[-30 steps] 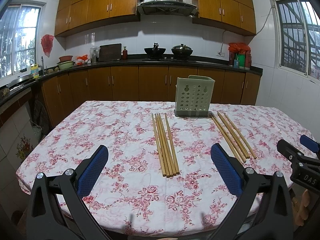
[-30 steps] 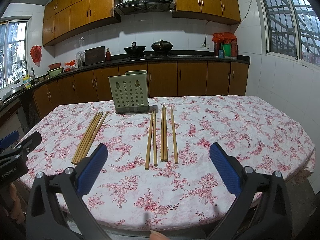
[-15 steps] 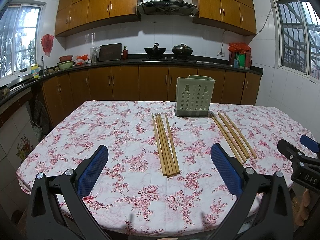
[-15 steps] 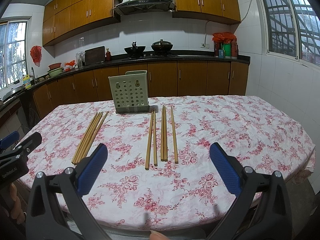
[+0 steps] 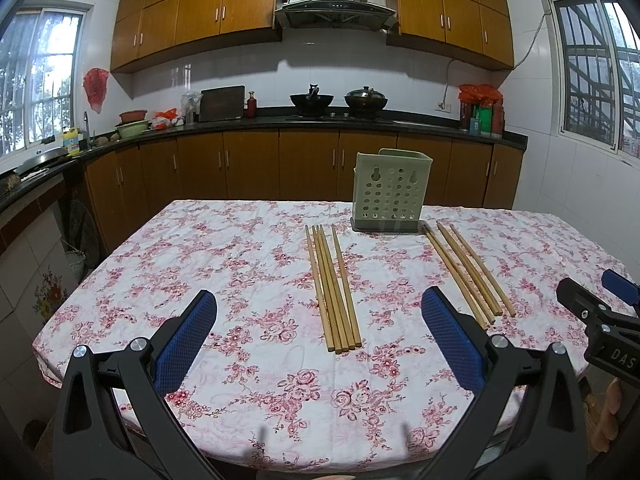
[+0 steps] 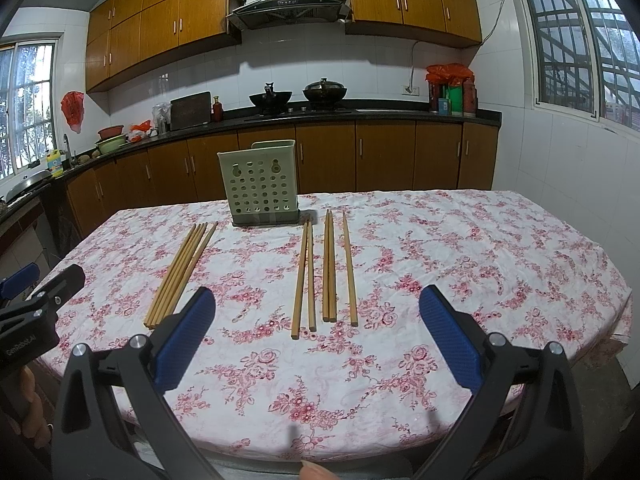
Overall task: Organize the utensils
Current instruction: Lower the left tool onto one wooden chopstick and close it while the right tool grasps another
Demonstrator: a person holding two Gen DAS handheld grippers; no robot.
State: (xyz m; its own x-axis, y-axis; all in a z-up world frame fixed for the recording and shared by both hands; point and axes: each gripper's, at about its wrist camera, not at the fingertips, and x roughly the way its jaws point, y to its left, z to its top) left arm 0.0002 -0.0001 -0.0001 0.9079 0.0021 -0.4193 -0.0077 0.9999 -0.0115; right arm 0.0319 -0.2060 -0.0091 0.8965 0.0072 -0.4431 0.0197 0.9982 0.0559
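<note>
On the tablecloth (image 5: 240, 272), chopsticks (image 5: 334, 288) flat, lengthwise toward holder (image 5: 390, 192)

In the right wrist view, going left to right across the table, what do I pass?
Left gripper at the edge → tight bundle of chopsticks → green perforated holder, farther back → spread group of chopsticks → bare floral tablecloth.
</note>
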